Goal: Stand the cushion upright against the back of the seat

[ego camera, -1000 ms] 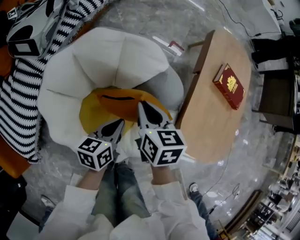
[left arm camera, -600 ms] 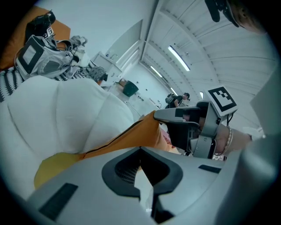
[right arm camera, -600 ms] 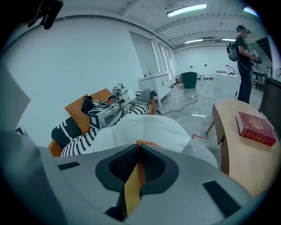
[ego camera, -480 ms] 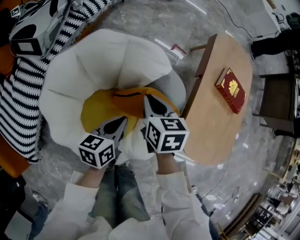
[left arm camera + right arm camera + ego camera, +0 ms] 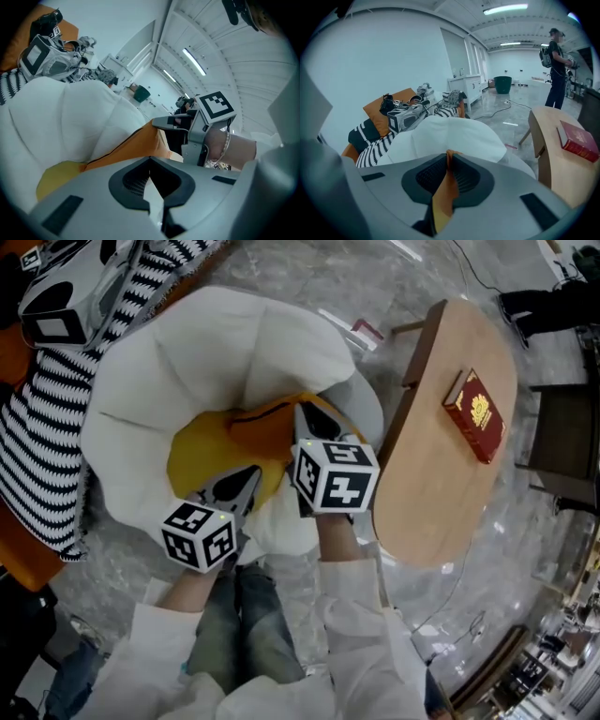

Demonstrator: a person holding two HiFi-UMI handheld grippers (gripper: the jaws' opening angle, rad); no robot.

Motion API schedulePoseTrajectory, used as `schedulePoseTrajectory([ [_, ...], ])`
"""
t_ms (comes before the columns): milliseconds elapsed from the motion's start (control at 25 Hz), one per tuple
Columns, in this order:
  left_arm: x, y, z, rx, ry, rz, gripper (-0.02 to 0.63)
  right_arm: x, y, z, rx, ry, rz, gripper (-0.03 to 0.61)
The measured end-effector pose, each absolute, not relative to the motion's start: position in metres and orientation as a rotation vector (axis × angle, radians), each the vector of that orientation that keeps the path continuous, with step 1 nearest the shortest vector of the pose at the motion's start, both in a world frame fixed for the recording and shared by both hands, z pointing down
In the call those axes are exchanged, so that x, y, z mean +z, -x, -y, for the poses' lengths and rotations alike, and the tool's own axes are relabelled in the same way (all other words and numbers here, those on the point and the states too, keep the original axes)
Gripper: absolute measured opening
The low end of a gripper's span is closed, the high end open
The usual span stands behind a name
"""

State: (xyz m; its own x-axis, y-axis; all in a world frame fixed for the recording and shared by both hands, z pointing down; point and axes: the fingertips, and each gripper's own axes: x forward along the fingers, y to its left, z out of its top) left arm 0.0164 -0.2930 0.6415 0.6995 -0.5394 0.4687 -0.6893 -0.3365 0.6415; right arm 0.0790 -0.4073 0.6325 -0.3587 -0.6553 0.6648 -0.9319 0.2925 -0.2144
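Note:
A yellow and orange cushion (image 5: 211,451) lies in the hollow of the white beanbag seat (image 5: 234,343), its orange edge raised toward the seat's right side. My right gripper (image 5: 305,418) is shut on that orange edge; in the right gripper view a strip of the cushion (image 5: 445,187) runs between the pads of the right gripper (image 5: 448,158). My left gripper (image 5: 251,476) sits at the cushion's near edge. In the left gripper view, the left gripper (image 5: 151,177) has its pads together on a sliver of white fabric; whether that is seat or cushion I cannot tell.
A wooden table (image 5: 450,484) with a red book (image 5: 478,413) stands close to the seat's right. A black-and-white striped blanket (image 5: 37,446) and a grey bag (image 5: 66,296) lie to the left. A person (image 5: 557,70) stands far off across the room.
My right gripper has carried the cushion's orange edge farther into the seat, toward its back and lower. The left gripper has stayed at the near edge.

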Motion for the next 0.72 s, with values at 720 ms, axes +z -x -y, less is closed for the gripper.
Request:
schedulePoseTrajectory([
  [720,0.619,-0.013,0.278,0.292,-2.064,0.903,0.008,0.609,-0.091,0.401,0.841,-1.539,2.119,0.124],
])
